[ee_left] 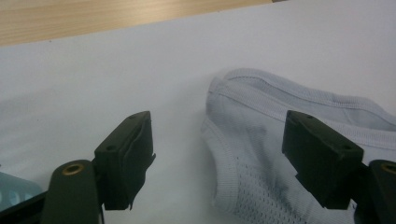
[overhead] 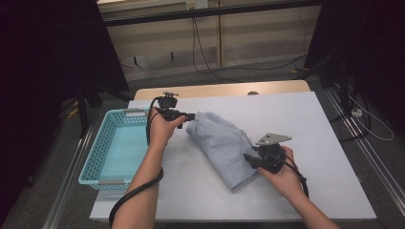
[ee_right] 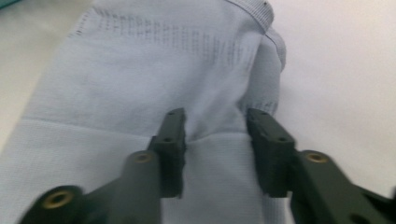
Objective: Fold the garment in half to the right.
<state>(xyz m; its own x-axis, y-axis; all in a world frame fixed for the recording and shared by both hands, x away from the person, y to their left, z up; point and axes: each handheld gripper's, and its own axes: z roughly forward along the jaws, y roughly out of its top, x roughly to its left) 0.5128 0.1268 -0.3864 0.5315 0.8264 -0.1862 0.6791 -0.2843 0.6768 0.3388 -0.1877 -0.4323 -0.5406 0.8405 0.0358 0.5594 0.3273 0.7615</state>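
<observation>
Folded pale-blue garment (overhead: 224,148), no readable label, lay mid-surface (overhead: 325,143) beside teal basket (overhead: 114,148) at left edge; left hand-held gripper (ee_left: 217,154) and right hand-held gripper (ee_right: 215,140) both gaped over it.

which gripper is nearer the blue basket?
Left. The left gripper sits just beside the basket, at the folded garment's far end; the right gripper is across the garment, at its near end.

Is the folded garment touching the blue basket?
Apart. The high view shows bare white table and the left gripper between the garment and the basket.
</observation>
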